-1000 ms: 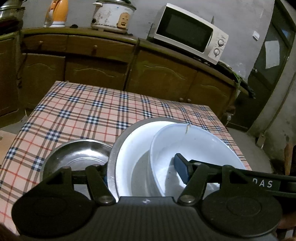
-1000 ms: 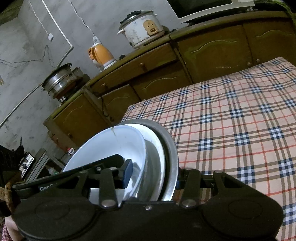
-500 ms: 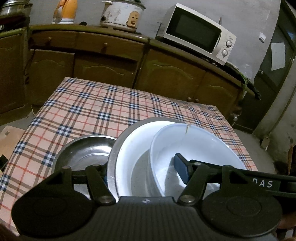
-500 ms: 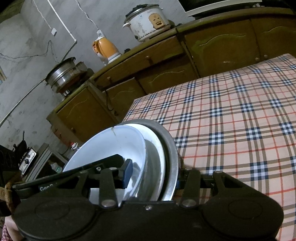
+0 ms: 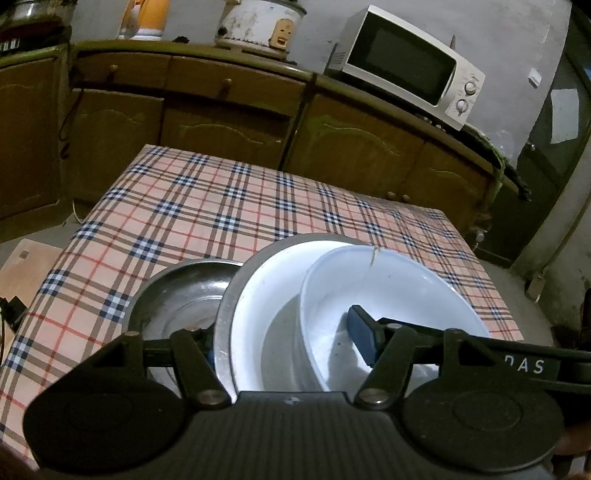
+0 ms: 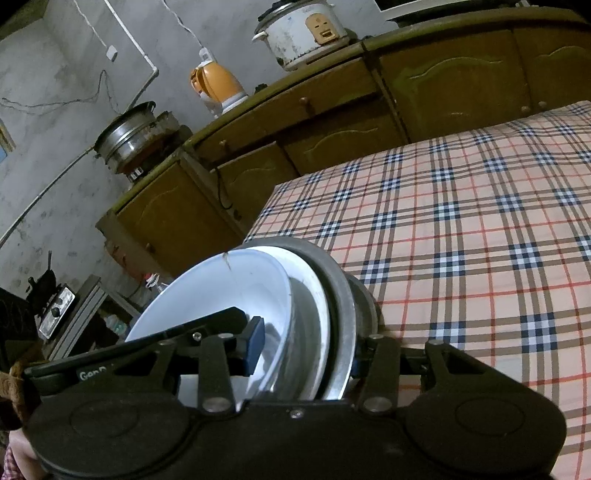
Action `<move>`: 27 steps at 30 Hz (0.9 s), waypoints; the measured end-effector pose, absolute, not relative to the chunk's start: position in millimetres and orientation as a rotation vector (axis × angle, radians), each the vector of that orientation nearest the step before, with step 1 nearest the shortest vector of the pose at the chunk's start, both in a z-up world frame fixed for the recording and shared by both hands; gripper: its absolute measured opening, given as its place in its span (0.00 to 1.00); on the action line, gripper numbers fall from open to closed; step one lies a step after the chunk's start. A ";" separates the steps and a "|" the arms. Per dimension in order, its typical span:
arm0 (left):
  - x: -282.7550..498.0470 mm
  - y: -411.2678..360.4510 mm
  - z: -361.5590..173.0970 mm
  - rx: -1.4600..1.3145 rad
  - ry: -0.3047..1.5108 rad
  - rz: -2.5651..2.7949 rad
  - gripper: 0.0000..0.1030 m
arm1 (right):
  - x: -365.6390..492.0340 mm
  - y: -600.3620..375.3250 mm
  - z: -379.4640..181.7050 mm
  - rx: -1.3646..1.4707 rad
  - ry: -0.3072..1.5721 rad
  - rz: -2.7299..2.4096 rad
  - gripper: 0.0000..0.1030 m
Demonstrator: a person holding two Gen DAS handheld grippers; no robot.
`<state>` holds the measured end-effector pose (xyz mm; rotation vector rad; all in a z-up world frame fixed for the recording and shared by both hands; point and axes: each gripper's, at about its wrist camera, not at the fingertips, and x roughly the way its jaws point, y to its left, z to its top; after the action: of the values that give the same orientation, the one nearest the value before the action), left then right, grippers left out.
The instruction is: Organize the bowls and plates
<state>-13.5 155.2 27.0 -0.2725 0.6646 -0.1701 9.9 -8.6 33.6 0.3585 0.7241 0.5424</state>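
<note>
A nested stack of dishes is held from both sides. It has a cracked white bowl (image 5: 391,291) inside a white plate (image 5: 266,295), inside a steel plate (image 5: 227,310). My left gripper (image 5: 288,345) is shut on the stack's left wall, its blue pad inside the white bowl and its other finger behind the steel rim. My right gripper (image 6: 306,354) is shut on the opposite wall, with the white bowl (image 6: 221,295), white plate (image 6: 314,291) and steel plate (image 6: 341,288) between its fingers. A steel bowl (image 5: 177,295) shows just left of the stack, low over the cloth.
A plaid-covered table (image 5: 221,206) stretches ahead. Behind it wooden cabinets (image 5: 229,125) carry a microwave (image 5: 406,66), a rice cooker (image 6: 303,33), an orange kettle (image 6: 218,86) and a steel pot (image 6: 129,136). A dark doorway (image 5: 561,122) is at the far right.
Both grippers have drifted a little with the stack, so the table and cabinets have slid in both views. The grip on the stack looks unchanged.
</note>
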 end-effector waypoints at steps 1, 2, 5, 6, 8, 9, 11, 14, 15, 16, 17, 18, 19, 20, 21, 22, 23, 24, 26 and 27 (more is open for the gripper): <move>-13.6 156.1 26.4 -0.273 0.666 -0.168 0.64 | 10.2 -7.4 32.9 0.358 0.726 0.544 0.51; -13.6 157.2 25.8 -0.275 0.667 -0.167 0.64 | 10.4 -6.7 32.1 0.357 0.728 0.545 0.51; -13.9 160.2 24.0 -0.279 0.671 -0.162 0.64 | 11.2 -3.0 30.1 0.354 0.733 0.549 0.51; -13.9 161.5 23.4 -0.280 0.672 -0.160 0.64 | 11.4 -1.7 29.4 0.353 0.735 0.550 0.51; -14.3 163.5 22.5 -0.282 0.673 -0.158 0.64 | 12.2 1.0 28.6 0.351 0.737 0.552 0.51; -14.6 164.4 22.1 -0.283 0.674 -0.156 0.64 | 12.6 2.1 28.0 0.350 0.738 0.554 0.51; -15.0 166.0 21.2 -0.285 0.676 -0.153 0.64 | 12.7 3.9 26.8 0.349 0.740 0.556 0.51; -15.3 168.5 19.6 -0.288 0.680 -0.150 0.64 | 13.1 6.9 24.7 0.347 0.745 0.558 0.51; -15.5 169.6 19.0 -0.289 0.681 -0.149 0.64 | 13.0 8.1 23.9 0.347 0.746 0.559 0.51; -15.6 170.3 18.6 -0.290 0.682 -0.148 0.64 | 13.1 9.4 23.3 0.346 0.747 0.559 0.51; -15.7 170.8 18.2 -0.290 0.683 -0.147 0.64 | 13.2 10.4 22.6 0.346 0.748 0.560 0.51; -15.8 171.9 17.8 -0.291 0.684 -0.146 0.64 | 13.4 11.4 22.2 0.346 0.749 0.560 0.51; -15.8 172.1 17.6 -0.292 0.685 -0.145 0.65 | 13.5 12.3 21.7 0.345 0.749 0.561 0.51; -15.9 173.1 17.3 -0.292 0.685 -0.144 0.65 | 13.6 13.4 21.1 0.345 0.750 0.561 0.51; -16.0 173.9 17.0 -0.292 0.685 -0.144 0.65 | 13.8 14.3 20.8 0.345 0.750 0.562 0.51; -15.9 173.8 17.0 -0.292 0.686 -0.144 0.65 | 13.8 14.3 20.8 0.345 0.750 0.562 0.51; -15.9 173.8 17.1 -0.292 0.686 -0.143 0.65 | 13.9 15.3 20.2 0.345 0.751 0.562 0.51; -16.2 175.0 16.4 -0.293 0.687 -0.143 0.65 | 13.8 15.4 20.2 0.345 0.751 0.562 0.51; -16.4 178.0 14.5 -0.294 0.689 -0.142 0.65 | 13.2 18.1 18.9 0.343 0.752 0.563 0.51; -16.5 179.4 13.9 -0.295 0.691 -0.141 0.65 | 13.0 19.7 18.1 0.343 0.754 0.564 0.51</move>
<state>-16.5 179.4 13.9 -0.2947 0.6909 -0.1410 13.0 19.7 18.1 0.3427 0.7541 0.5636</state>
